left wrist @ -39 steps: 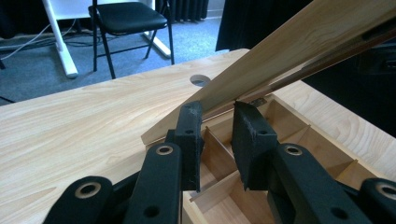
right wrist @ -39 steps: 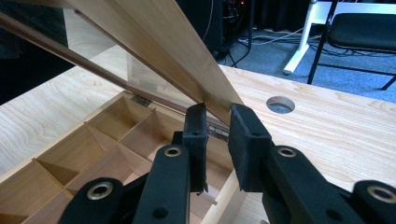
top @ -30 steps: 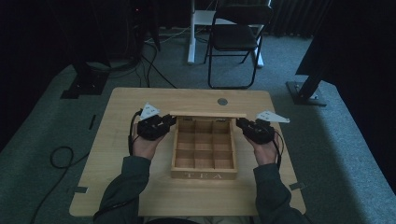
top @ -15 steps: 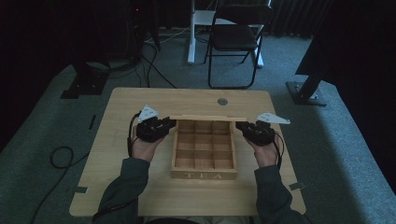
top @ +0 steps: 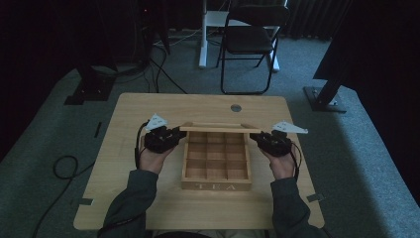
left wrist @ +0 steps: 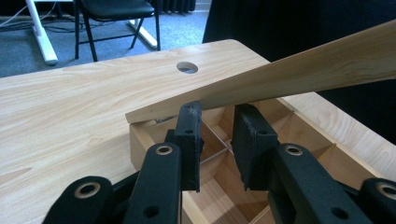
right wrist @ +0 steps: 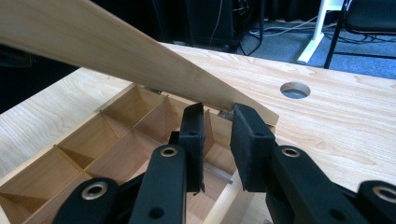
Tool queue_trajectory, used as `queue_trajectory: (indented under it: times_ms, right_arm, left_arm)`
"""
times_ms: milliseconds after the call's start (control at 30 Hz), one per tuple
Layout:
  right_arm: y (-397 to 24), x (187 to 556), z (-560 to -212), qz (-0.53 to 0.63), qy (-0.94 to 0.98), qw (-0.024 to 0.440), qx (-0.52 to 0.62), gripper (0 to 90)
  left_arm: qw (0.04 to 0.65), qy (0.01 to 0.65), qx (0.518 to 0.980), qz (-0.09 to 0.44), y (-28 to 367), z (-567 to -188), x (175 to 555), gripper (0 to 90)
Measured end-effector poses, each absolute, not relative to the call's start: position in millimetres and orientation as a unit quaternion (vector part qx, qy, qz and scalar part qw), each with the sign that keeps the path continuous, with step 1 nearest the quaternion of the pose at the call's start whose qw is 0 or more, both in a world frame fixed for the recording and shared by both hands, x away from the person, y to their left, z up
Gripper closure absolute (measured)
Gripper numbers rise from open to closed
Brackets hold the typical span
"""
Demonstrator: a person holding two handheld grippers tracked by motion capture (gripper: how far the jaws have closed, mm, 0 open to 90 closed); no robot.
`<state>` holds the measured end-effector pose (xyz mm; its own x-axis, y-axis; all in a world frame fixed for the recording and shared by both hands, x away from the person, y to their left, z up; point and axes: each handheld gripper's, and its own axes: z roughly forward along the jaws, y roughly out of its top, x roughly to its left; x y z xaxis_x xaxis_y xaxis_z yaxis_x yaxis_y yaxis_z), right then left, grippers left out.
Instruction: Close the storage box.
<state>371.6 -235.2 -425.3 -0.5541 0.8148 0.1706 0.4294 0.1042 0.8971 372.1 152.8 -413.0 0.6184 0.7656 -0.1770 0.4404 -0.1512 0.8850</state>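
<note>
I keep the left gripper (top: 174,133) and right gripper (top: 256,138), each with jaws parted and gripping nothing, under opposite ends of the hinged lid (top: 220,128), propping it raised over the compartmented tea box (top: 216,186) at the table's (top: 148,106) centre.

Raised lid (top: 219,128) overhangs the tea box's (top: 216,186) rear compartments; front compartments lie open.
</note>
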Motion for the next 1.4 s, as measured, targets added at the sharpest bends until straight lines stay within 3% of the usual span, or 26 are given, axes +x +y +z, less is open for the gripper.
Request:
queue_trajectory:
  times_ms: [1400]
  right_arm:
    - [-238.6,359.6,-436.9,0.519,0.719,0.164,0.431,71.1]
  left_arm:
    - [0.521,0.402,0.741,0.135,157.7,-430.1,361.8,71.3]
